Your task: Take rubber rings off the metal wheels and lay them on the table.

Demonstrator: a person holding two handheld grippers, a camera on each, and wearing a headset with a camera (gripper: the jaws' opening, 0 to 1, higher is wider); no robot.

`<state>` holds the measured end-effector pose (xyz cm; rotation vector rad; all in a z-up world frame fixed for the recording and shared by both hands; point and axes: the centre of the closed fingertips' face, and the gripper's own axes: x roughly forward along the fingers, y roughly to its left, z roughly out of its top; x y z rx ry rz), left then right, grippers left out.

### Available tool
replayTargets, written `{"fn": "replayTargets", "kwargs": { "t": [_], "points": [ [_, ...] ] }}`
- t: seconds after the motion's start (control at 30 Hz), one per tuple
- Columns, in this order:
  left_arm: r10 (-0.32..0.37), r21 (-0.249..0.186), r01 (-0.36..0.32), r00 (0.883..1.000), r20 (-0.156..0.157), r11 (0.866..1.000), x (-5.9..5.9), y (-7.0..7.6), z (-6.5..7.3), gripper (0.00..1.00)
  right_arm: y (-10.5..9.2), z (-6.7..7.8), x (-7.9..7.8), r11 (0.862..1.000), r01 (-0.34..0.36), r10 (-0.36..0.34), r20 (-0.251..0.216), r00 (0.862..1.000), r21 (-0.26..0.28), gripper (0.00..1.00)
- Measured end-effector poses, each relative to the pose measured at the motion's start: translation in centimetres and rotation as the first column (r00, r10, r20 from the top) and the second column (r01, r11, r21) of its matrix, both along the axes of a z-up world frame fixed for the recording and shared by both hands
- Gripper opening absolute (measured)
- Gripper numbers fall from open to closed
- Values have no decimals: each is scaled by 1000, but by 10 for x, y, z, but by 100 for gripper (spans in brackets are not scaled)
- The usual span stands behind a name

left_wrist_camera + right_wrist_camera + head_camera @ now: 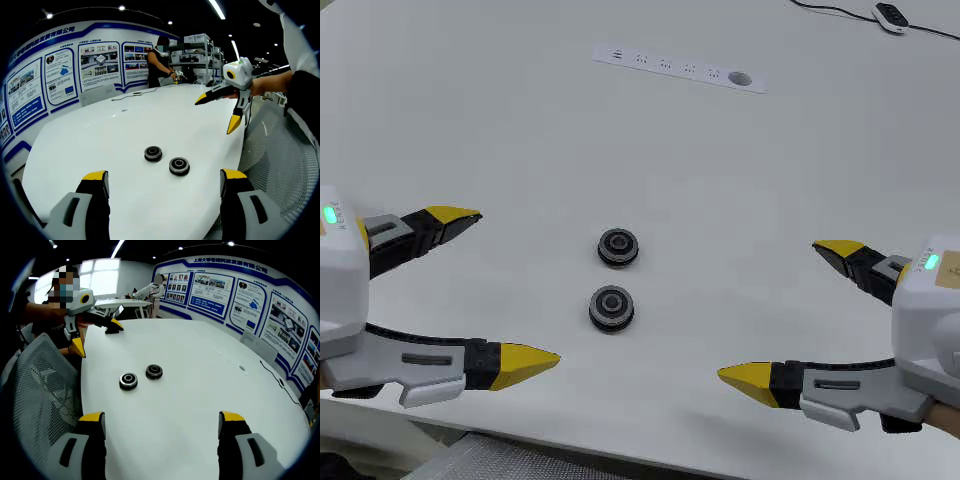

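Head view, from left to right: the left gripper [492, 288] enters at the left edge with its yellow-tipped jaws spread wide and nothing between them. Its tips aim toward the middle of the frame. At centre, two small round wheels lie flat on the white table [520, 120], each with its hub hole facing up. Being round, they have no long axis of their own. As a pair they line up almost straight up and down the frame, the upper wheel [618, 247] close above the lower wheel [611, 308] but not touching it. Each has a dark outer band around a paler hub. At the right edge the right gripper [788, 311] mirrors the other one, its jaws also wide apart and empty. Both wheels sit between the two grippers and well apart from either. A white power strip [680, 68] lies near the top of the frame.

Left gripper view: the left gripper [164, 176] rises from the bottom, its jaws open. The upper wheel [153, 153] and lower wheel [179, 166] lie side by side just above the gap between the tips. The right gripper [216, 114] hangs at upper right, over the table edge.

Right gripper view: the left gripper [97, 337] shows at upper left. The lower wheel [128, 381] and upper wheel [154, 372] lie at centre, above the open right gripper [161, 416].
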<state>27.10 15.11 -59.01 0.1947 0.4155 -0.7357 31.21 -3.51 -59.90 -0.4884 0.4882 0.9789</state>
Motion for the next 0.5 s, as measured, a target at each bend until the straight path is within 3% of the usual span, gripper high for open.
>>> {"fn": "replayTargets", "kwargs": {
  "t": [0.5],
  "points": [
    [0,5,0,1000,-10,1000,-1,1,-1,94,2,3,-1,1000,7,-7,-10,1000,27,94]
  ]
}}
